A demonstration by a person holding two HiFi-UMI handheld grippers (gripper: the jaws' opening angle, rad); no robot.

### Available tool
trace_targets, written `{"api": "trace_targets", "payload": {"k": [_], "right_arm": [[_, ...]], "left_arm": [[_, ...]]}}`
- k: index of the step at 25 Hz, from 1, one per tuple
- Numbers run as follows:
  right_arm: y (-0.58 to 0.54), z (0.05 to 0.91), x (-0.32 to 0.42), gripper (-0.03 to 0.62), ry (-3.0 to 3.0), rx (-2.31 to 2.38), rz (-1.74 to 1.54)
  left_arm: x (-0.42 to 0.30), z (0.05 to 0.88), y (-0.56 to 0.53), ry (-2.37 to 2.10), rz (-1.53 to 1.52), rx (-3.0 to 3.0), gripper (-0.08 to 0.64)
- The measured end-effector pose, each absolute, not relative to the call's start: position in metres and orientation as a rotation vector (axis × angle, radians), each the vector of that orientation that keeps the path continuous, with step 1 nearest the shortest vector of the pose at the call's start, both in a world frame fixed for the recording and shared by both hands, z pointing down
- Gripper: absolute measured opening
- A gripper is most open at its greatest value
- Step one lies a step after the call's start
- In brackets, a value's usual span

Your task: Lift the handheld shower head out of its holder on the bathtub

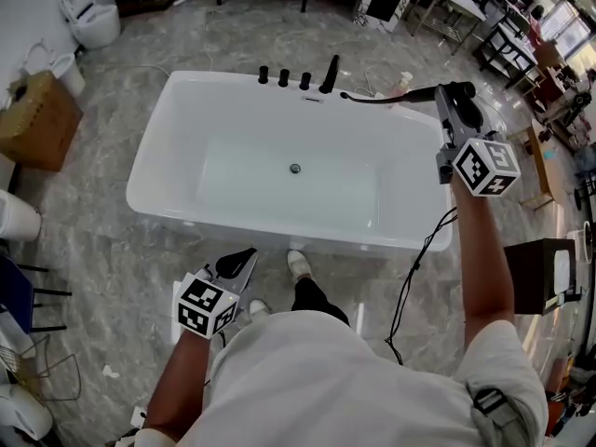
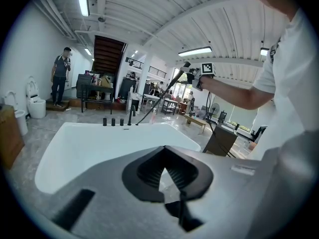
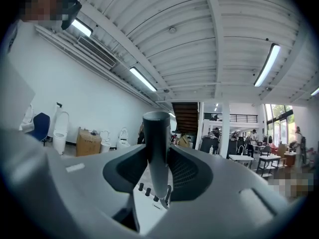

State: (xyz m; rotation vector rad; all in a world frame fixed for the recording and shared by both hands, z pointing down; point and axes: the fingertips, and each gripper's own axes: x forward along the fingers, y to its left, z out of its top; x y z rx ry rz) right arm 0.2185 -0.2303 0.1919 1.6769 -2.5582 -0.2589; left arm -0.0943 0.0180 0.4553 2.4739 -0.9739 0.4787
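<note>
One white bathtub (image 1: 149,170). Two grippers: the right gripper (image 1: 458,99) clamped the single black shower head (image 1: 410,92) above the tub's far right corner; the left gripper (image 1: 238,263), at the near edge, was closed and empty. Three knobs (image 1: 283,77) and one spout (image 1: 330,73) lined the far rim.

The right claw (image 1: 458,101), arm outstretched, grips level; left claw (image 1: 235,266) hangs low, tilted down, jaws together.
</note>
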Motion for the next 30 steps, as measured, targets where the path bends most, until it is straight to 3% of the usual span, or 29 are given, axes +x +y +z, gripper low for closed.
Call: {"api": "trace_targets", "payload": {"k": [30], "right_arm": [[-0.104,0.192,0.193,0.146,-2.585,1.674,-0.254]], "left_arm": [[-0.106,0.450,0.060,-0.954,0.459,2.508,0.006]]}}
